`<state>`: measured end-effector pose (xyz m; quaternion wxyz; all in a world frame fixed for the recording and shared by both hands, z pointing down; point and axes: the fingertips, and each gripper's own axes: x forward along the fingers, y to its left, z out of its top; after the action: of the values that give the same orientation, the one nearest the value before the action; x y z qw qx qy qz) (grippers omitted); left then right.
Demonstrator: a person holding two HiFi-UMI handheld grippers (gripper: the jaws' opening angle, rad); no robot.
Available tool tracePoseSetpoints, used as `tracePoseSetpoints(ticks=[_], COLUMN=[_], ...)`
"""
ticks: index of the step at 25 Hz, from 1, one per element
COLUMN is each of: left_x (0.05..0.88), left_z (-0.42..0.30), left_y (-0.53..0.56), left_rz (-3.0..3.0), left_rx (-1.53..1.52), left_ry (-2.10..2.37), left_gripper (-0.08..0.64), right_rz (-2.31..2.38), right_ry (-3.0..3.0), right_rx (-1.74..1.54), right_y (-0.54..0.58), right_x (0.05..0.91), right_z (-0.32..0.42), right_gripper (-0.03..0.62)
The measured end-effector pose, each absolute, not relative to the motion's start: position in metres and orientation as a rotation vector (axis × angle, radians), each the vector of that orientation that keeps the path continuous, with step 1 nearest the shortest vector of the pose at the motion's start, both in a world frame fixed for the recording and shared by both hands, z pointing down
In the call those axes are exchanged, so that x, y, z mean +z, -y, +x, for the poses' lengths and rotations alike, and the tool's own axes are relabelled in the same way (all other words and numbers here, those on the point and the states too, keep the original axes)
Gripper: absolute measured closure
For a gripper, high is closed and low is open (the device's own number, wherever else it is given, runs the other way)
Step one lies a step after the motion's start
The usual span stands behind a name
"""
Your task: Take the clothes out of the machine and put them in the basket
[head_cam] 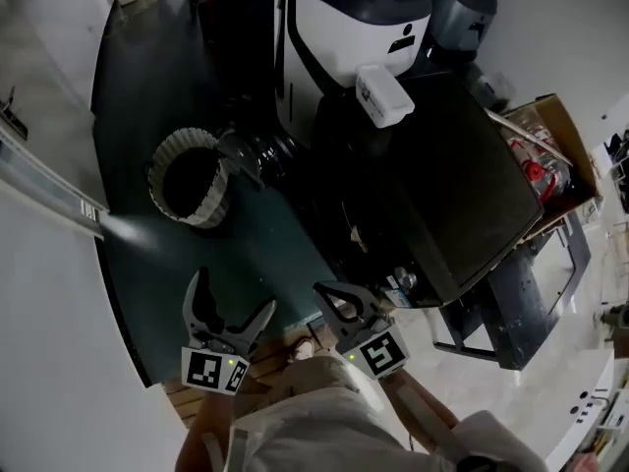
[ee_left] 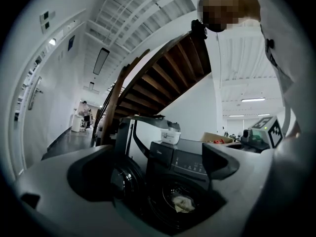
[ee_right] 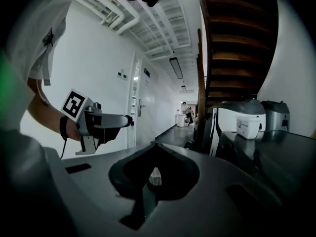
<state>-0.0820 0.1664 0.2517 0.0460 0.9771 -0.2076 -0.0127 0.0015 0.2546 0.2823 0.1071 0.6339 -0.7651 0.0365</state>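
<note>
A dark front-loading washing machine (head_cam: 432,185) stands ahead of me, its round door (head_cam: 257,157) swung open to the left. In the left gripper view a pale crumpled cloth (ee_left: 183,202) lies inside the drum of the machine (ee_left: 190,162). A white ribbed basket (head_cam: 187,177) stands on the floor left of the door, its inside dark. My left gripper (head_cam: 236,291) (ee_left: 158,174) is open and empty, held short of the machine's front. My right gripper (head_cam: 334,298) (ee_right: 155,144) is shut on nothing, beside the machine's near corner.
A white box (head_cam: 383,94) (ee_right: 249,125) rests on the machine's top. A white appliance (head_cam: 359,18) stands behind the machine. A cardboard box (head_cam: 550,155) with red items sits to the right. A wooden staircase (ee_left: 168,68) rises overhead. A white wall (head_cam: 39,293) runs along the left.
</note>
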Motion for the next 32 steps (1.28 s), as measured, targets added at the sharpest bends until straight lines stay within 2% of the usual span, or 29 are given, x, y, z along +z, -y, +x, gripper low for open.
tracePoseSetpoints(ticks=[8,14,18,22,26,32], left_x=[0.232,0.266,0.269,0.26,0.268,0.319], left_z=[-0.008,0.076,0.114,0.121,0.136,0.144], left_y=[-0.123,-0.078,-0.039,-0.022,-0.029,-0.072], left_rz=[3.026,3.0,2.905,2.811,2.726,2.685], left_rx=[-0.026,0.042,0.089,0.179,0.256,0.399], left_ry=[0.325,-0.168,-0.521,-0.867,-1.014,-1.245], left_gripper=[0.025,0.025,0.025,0.025,0.025,0.025], right_rz=[2.094,2.397,2.598,2.76,2.849,2.899], right_ry=[2.08,1.739,1.394,1.072,0.855,0.676], right_rx=[0.105,0.223,0.434,0.545,0.575,0.634], right_y=[-0.225,-0.186,-0.17,-0.167,-0.182,-0.202], right_x=[0.249,0.261,0.27,0.242,0.229,0.272], right_z=[0.05,0.098,0.118,0.103,0.084,0.061], right_gripper=[0.577,0.577,0.577,0.577,0.577,0.577])
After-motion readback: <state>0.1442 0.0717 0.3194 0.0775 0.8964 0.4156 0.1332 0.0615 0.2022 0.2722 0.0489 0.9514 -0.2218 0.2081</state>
